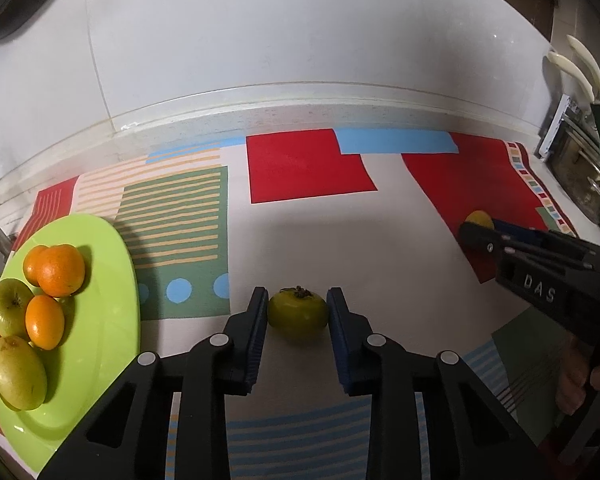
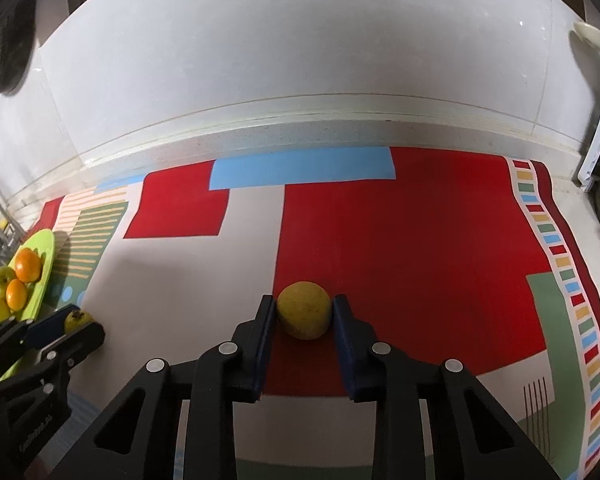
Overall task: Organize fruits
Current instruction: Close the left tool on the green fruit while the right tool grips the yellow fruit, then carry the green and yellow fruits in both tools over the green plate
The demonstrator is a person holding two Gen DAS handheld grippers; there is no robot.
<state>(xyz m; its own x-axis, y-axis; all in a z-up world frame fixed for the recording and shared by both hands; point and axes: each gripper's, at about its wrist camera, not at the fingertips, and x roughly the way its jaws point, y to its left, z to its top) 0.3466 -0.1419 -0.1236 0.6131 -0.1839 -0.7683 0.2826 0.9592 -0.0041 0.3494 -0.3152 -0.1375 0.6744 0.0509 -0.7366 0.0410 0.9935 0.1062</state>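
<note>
In the left wrist view, a lime green plate (image 1: 100, 320) sits at the left edge, piled with oranges (image 1: 60, 270) and green apples (image 1: 10, 308). At lower centre the left gripper (image 1: 298, 312) is clamped on a green fruit (image 1: 297, 312) resting on the patterned mat (image 1: 320, 232); bare mat stretches beyond to the counter's back edge. In the right wrist view, the right gripper (image 2: 304, 312) pinches a yellow fruit (image 2: 304, 310) on the red patch, with open mat to its right.
</note>
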